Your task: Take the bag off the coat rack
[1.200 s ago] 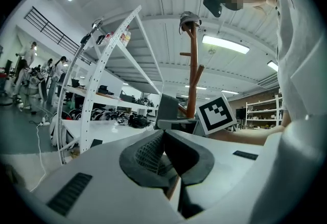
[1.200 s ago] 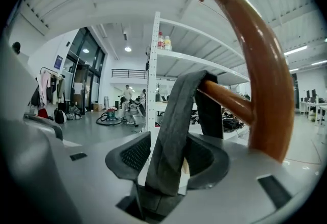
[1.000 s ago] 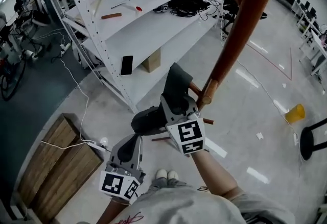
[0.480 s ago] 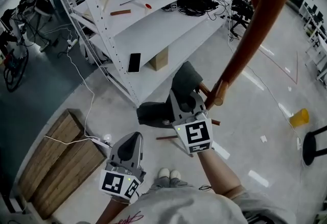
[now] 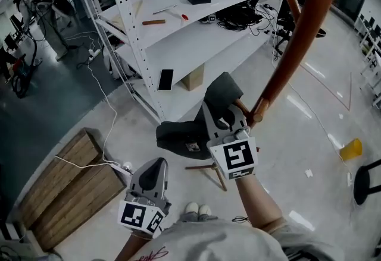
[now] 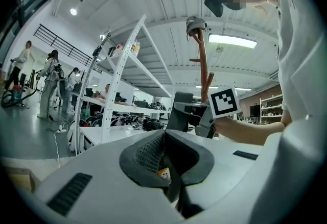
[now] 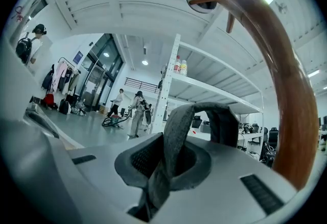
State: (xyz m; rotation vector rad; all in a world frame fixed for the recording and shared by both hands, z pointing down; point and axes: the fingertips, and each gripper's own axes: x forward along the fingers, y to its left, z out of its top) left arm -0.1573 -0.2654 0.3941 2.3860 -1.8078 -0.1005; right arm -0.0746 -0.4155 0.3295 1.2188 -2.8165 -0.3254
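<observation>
The dark grey bag (image 5: 181, 135) hangs beside the brown coat rack pole (image 5: 297, 34), its wide strap (image 5: 221, 88) looped up near a short peg (image 5: 257, 115). My right gripper (image 5: 224, 116) has just closed its jaws and is shut on the strap (image 7: 176, 136), which runs between the pads and arches above them next to the pole (image 7: 278, 70). My left gripper (image 5: 156, 166) is lower and to the left, apart from the bag, its jaws together with nothing held (image 6: 163, 139). In the left gripper view the right gripper (image 6: 186, 112) shows in front of the rack (image 6: 202, 62).
White metal shelving (image 5: 178, 46) with a phone (image 5: 166, 79) and tools stands behind the rack. Wooden pallets (image 5: 65, 176) and a cable with a power strip (image 5: 122, 166) lie at left. A yellow cup (image 5: 351, 148) and a black stool (image 5: 364, 178) are at right.
The right gripper has risen along the rack with the strap in its jaws, and the bag has lifted and shifted with it. The left gripper stays low at left.
</observation>
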